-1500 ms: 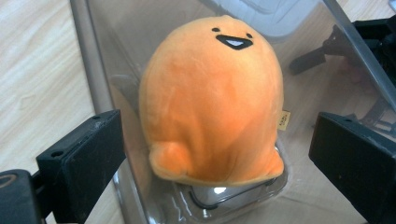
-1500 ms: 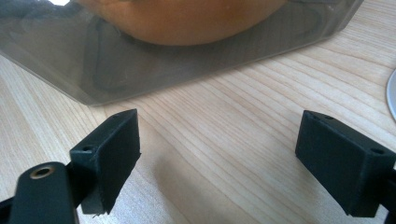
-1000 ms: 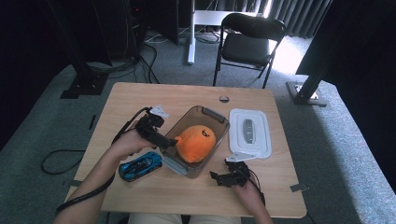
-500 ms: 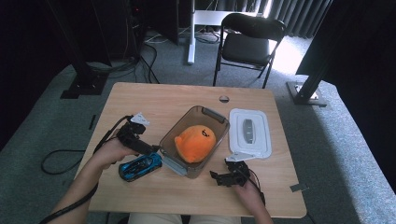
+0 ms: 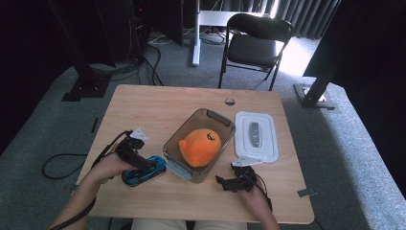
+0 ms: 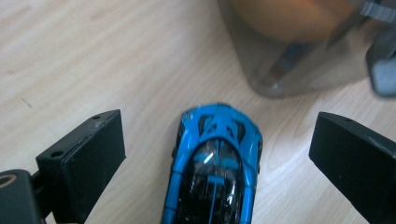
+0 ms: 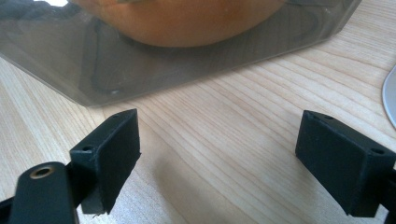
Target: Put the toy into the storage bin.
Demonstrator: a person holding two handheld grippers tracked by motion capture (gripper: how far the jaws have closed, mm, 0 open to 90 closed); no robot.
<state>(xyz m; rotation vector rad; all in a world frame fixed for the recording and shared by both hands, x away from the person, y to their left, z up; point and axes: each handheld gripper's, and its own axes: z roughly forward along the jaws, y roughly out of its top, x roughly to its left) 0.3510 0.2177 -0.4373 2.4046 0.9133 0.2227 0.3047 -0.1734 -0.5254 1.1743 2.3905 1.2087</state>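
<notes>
A blue toy car [image 6: 214, 168] lies on the wooden table [image 5: 158, 105], nose toward a clear plastic container [image 5: 216, 118]. My left gripper [image 6: 219, 144] is open, one jaw on each side of the car, neither touching it. In the high view this left gripper [image 5: 143, 164] hovers over the car [image 5: 136, 178], left of the container. An orange plush [image 5: 201, 146] lies inside the container. My right gripper [image 5: 226, 178] rests open near the table's front, facing the container wall [image 7: 187, 60] with the plush [image 7: 182, 23] behind it; bare wood shows between the right gripper [image 7: 224, 144] jaws.
A white lid [image 5: 256, 136] with a grey handle lies flat to the right of the container. A small round grommet [image 5: 230, 101] is set in the table's far side. A black chair [image 5: 253, 45] stands beyond the table.
My left gripper has drawn back from the plush in the container, moved left and come down over the blue car. The right gripper has stayed put.
</notes>
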